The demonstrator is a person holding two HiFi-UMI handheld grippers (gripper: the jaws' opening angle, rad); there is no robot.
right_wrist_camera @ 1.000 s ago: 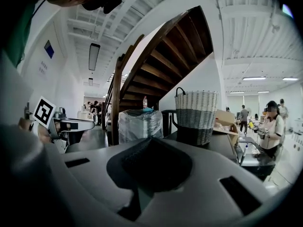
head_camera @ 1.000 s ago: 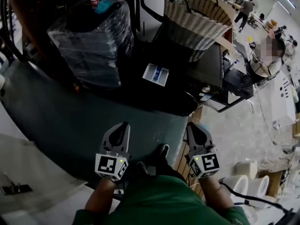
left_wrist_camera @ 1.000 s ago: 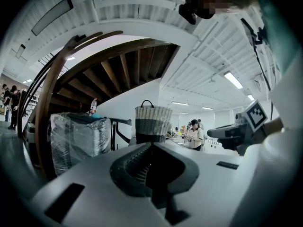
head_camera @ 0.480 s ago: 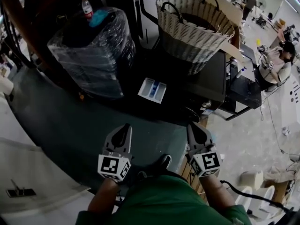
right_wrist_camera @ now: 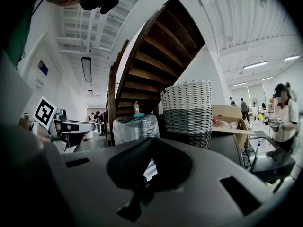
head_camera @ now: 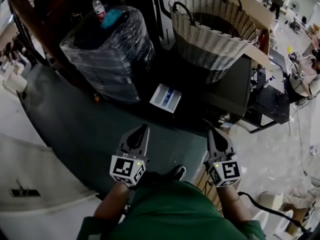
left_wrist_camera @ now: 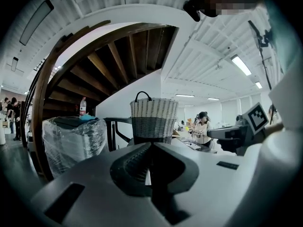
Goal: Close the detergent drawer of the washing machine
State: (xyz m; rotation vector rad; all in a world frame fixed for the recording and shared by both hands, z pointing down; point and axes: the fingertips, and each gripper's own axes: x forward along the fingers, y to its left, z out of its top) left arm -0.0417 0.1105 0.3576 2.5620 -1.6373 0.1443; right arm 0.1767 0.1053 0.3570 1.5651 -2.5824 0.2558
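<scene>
Under the head camera, the white detergent drawer with blue compartments (head_camera: 165, 97) is seen pulled out from the front of the dark washing machine (head_camera: 227, 89), on whose top a woven cream-and-grey wicker basket (head_camera: 212, 29) is carried; a bulky load wrapped in clear plastic film (head_camera: 107, 51) is set just beside the machine; the left gripper (head_camera: 141, 132) and the right gripper (head_camera: 213, 134) are held low, pointed towards the drawer but well apart from it, and nothing is touched.

Along the left gripper view, the jaws are found pressed together with nothing between them; the basket is framed above them, and the right gripper is caught at the right edge.

Along the right gripper view, the jaws are likewise closed and empty; a sliver of white and blue, taken to be the drawer, is glimpsed through the small notch between them.

No part of the closing is judged done; the approach and the push inward are both left.
</scene>
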